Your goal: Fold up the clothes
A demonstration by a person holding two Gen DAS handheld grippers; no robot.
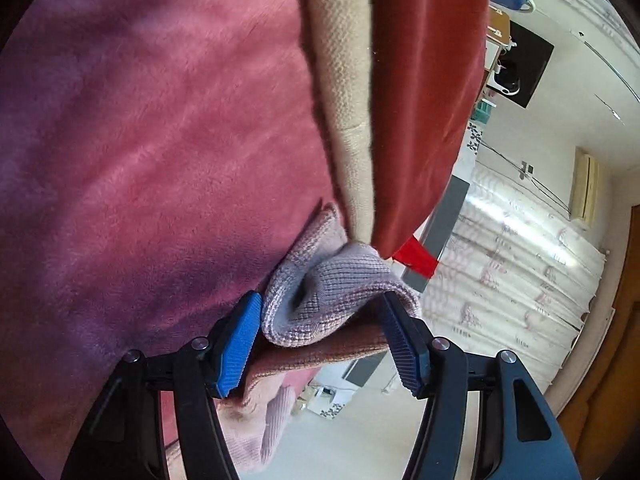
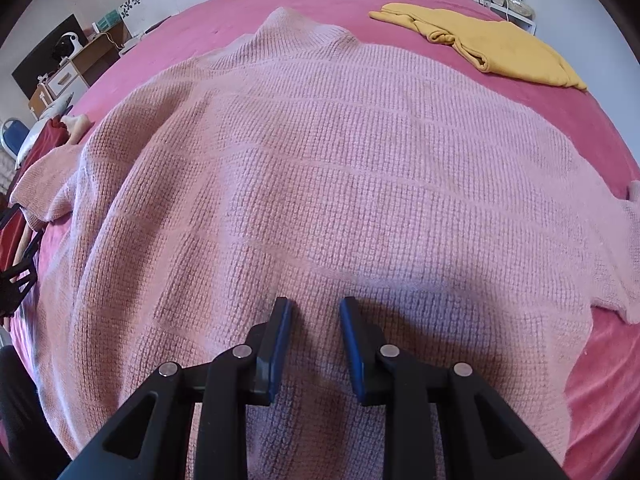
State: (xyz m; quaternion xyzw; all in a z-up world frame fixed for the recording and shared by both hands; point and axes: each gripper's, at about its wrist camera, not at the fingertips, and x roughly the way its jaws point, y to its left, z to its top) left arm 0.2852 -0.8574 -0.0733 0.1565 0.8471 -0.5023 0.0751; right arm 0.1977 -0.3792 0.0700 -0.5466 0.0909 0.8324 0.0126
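Left claw (image 1: 320,336) grasping pink sweater (image 2: 320,184) cuff, tilted sideways; right claw (image 2: 315,320) released, hovering over sweater.

Both units same build: left gripper (image 1: 320,332) and right gripper (image 2: 315,344) have black plastic linkage arms with triangular cutouts, round silver pivot screws at the joints, and blue ribbed pads (image 1: 237,344) lining the jaws. No cables or markings visible.
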